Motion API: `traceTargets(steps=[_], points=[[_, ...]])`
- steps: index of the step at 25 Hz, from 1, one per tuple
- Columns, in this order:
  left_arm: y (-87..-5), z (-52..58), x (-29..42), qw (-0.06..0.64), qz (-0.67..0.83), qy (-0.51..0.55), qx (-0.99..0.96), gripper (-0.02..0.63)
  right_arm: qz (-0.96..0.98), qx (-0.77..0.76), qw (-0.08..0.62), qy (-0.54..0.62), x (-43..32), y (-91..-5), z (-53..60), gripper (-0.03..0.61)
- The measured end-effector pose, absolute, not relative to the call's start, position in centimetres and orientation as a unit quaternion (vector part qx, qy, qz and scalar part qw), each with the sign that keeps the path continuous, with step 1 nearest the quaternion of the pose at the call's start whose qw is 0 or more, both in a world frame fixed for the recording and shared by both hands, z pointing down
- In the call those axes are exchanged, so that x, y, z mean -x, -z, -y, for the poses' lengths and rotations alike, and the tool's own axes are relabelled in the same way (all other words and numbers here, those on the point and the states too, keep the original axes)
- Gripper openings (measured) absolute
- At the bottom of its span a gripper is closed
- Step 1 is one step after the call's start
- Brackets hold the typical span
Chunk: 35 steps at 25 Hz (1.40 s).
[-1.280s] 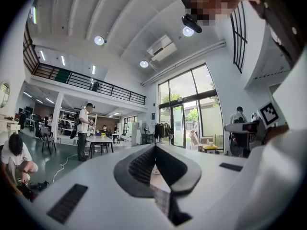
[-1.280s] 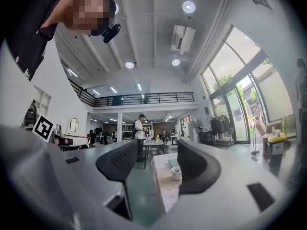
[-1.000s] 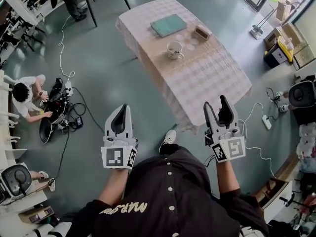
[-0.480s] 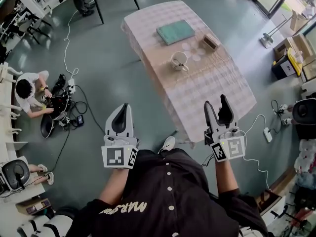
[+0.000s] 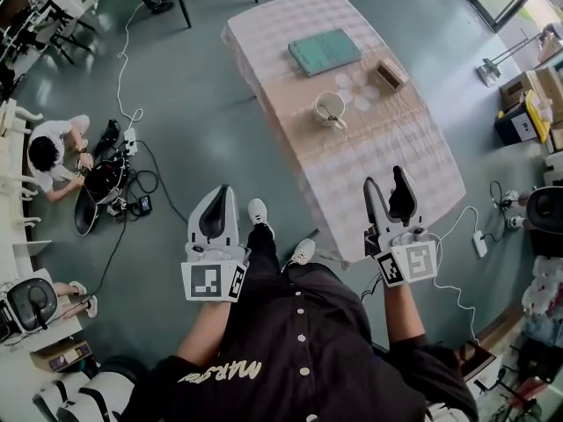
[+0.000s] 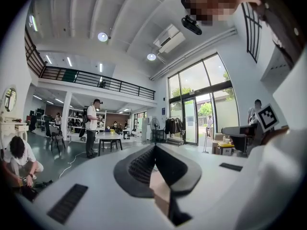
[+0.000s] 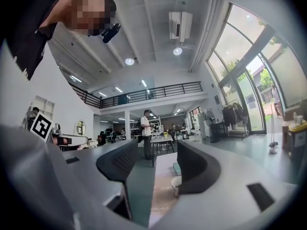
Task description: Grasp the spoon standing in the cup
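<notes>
Left tool (image 5: 221, 192) was shut, right tool (image 5: 383, 181) wide; the cup (image 5: 329, 110) sat on the far table (image 5: 391, 143) over green floor (image 5: 198, 104).

Table (image 5: 387, 161) ahead, right of centre. Cup (image 5: 320, 116) on table, near middle. Spoon (image 5: 333, 109) apparently in cup, too small to be sure. Book (image 5: 325, 51) behind cup, toward far end. Box (image 5: 388, 75) right of book. Left gripper (image 5: 219, 192) over floor, left of table. Right gripper (image 5: 383, 179) over table's near edge. Crouching person (image 5: 53, 152) on floor, far left, cables (image 5: 132, 183) beside.
</notes>
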<state>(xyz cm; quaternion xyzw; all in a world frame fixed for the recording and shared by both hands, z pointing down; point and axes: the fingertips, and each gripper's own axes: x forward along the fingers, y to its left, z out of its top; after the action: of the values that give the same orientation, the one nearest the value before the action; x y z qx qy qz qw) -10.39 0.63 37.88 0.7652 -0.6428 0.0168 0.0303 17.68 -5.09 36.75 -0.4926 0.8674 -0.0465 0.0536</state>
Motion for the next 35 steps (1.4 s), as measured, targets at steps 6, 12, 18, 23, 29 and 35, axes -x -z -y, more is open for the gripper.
traceTargets(steps=[6,12,18,23,29,35], points=[[-38.2,3.9,11.3,0.029,0.63,-0.01,-0.776,0.009,-0.863,0.5,0.053,0.046,-16.5,-37.0,8.8,0.242],[-36.9,9.5,13.4,0.015,0.61,0.002,-0.792,0.009,-0.853,0.517,0.06,0.031,-14.6,-35.7,13.4,0.241],[-35.5,15.2,16.3,0.001,0.601,0.014,-0.799,0.009,-0.847,0.527,0.065,0.015,-11.9,-34.1,18.2,0.241],[-35.2,18.8,18.1,0.004,0.593,0.017,-0.805,0.009,-0.84,0.538,0.063,0.018,-10.3,-34.0,21.3,0.242],[-35.5,22.1,20.2,0.014,0.567,0.014,-0.823,0.009,-0.823,0.566,0.047,0.015,-8.8,-34.1,23.8,0.242],[-38.1,23.9,19.7,0.036,0.545,-0.008,-0.838,0.009,-0.83,0.557,-0.025,0.018,-9.0,-37.8,24.6,0.255]])
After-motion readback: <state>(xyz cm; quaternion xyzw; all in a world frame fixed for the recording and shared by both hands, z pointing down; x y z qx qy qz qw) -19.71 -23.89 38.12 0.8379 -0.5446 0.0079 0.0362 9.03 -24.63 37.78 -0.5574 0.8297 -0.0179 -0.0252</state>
